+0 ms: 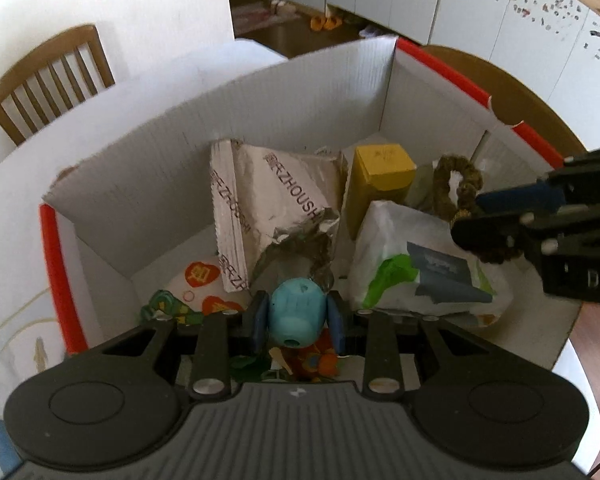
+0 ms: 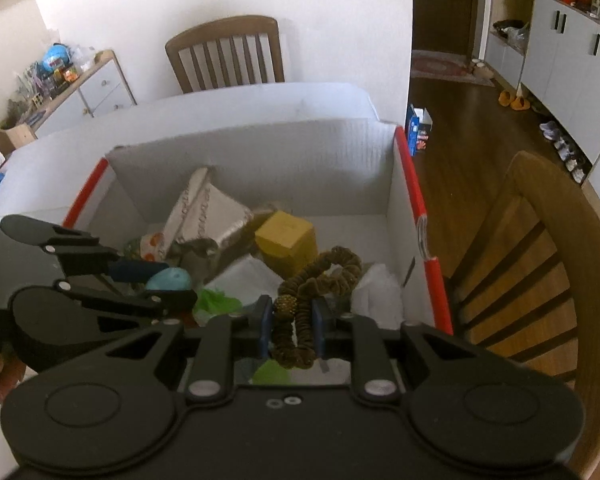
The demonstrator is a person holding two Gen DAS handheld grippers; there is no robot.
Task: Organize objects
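My left gripper (image 1: pixel 298 320) is shut on a light blue egg-shaped toy (image 1: pixel 296 314) and holds it over the open white cardboard box (image 1: pixel 292 92) with red edges. It also shows in the right wrist view (image 2: pixel 156 280), with the toy (image 2: pixel 170 280) between its fingers. My right gripper (image 2: pixel 292 320) is shut on a brown velvet scrunchie (image 2: pixel 320 276), held above the box's right side. The scrunchie (image 1: pixel 456 192) and right gripper (image 1: pixel 484 216) show at the right of the left wrist view.
Inside the box lie a silver foil bag (image 1: pixel 268 204), a yellow carton (image 1: pixel 380 176), a white plastic bag (image 1: pixel 416 264) and small colourful toys (image 1: pixel 168 306). Wooden chairs stand behind (image 2: pixel 224 52) and to the right (image 2: pixel 540 264). The box sits on a white table (image 2: pixel 260 98).
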